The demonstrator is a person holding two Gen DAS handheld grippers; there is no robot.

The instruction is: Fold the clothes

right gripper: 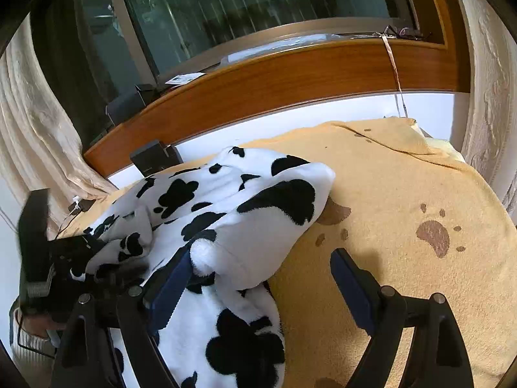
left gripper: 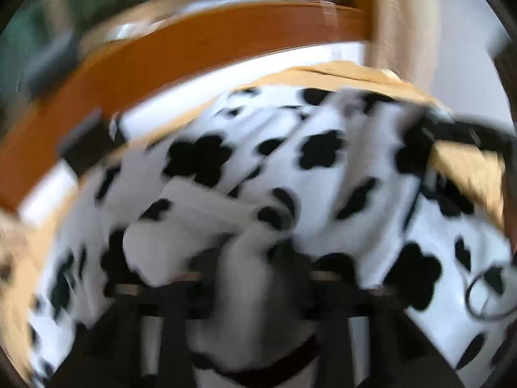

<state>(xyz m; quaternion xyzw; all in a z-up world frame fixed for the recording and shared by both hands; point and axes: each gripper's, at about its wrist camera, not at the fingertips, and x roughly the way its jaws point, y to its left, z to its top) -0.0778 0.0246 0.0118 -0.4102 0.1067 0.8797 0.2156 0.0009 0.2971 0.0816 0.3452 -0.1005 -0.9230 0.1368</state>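
Right wrist view: cow-print garment point(right gripper: 232, 213) is heaped at nine o'clock, right gripper point(right gripper: 258, 278) spread wide; left gripper point(left gripper: 255, 258) pinching fabric — edges should be matched squarely.

Dark window point(right gripper: 258, 9), wooden sill point(right gripper: 274, 74), cream curtains point(right gripper: 35, 123), perhaps dusk.

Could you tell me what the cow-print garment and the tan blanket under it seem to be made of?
The cow-print garment looks like plush fleece: thick, fuzzy nap, soft rounded folds, matte. The tan blanket looks like short-pile fleece or towelling, matte with a fine nubby texture; its exact fibre cannot be told.
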